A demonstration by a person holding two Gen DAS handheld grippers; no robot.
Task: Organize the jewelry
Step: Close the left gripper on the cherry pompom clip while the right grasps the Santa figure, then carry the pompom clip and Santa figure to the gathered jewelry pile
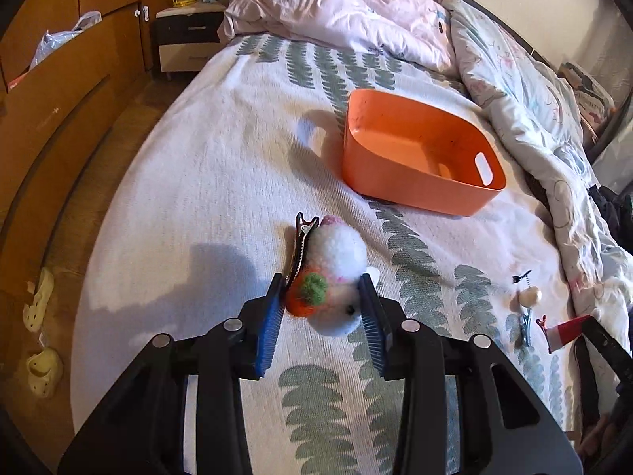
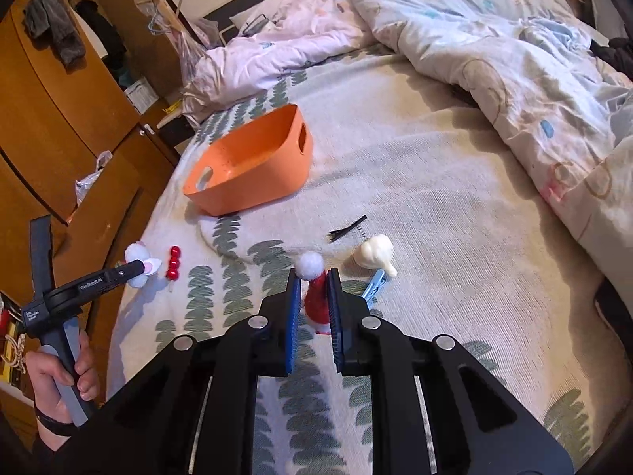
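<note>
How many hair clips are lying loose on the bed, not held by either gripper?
3: the black clip, the cream garlic-shaped clip beside it, and the red bead clip farther left. Others may be hidden.

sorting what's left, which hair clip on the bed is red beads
The bead clip, lying beside the left hand-held gripper. The others are a black clip and a cream one.

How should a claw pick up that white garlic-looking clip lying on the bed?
Grip the round white bulb across its widest part, coming down from above. It lies on its side on the bedspread, with the thin blue clip sticking out under its narrow tip toward the camera. The bulb gives the pads more to squeeze than the flat clip, probably.
</note>
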